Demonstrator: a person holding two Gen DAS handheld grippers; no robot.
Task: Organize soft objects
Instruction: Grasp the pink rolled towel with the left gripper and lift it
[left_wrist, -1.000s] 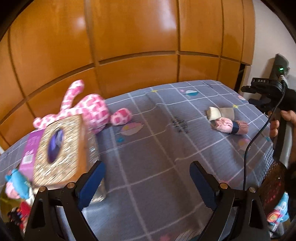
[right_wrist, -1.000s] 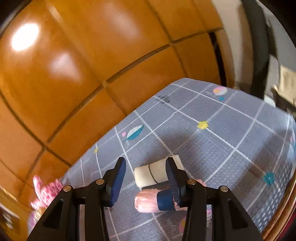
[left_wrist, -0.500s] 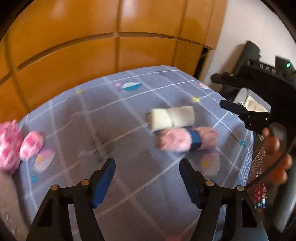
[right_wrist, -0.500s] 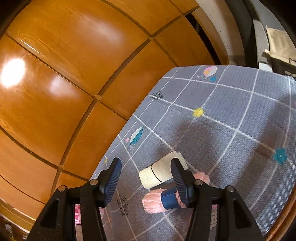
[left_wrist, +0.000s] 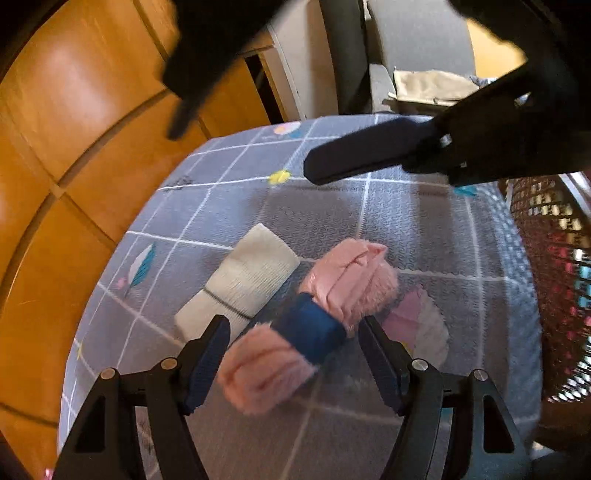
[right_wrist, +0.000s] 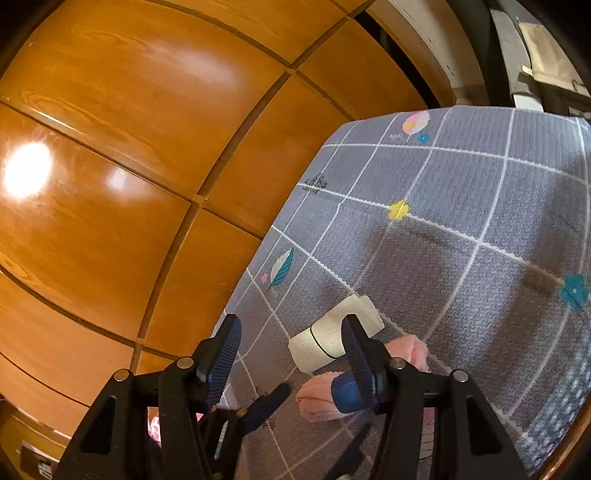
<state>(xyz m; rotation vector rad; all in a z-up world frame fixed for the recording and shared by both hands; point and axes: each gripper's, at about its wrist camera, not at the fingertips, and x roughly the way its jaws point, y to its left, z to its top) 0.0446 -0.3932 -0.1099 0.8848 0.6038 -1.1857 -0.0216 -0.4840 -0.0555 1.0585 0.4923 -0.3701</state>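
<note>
two sock rolls, pink (left_wrist: 310, 325) and cream (left_wrist: 243, 284), between the open left hand-held gripper (left_wrist: 291, 360).

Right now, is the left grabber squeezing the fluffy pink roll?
Apart. In the left wrist view, the left gripper is open around the pink roll, with grey mat visible between its right finger and the roll.

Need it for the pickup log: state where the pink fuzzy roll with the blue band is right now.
In the left wrist view the pink fuzzy roll lies on the grey checked mat, between the open left gripper fingers, with the cream roll just to its left.
</note>
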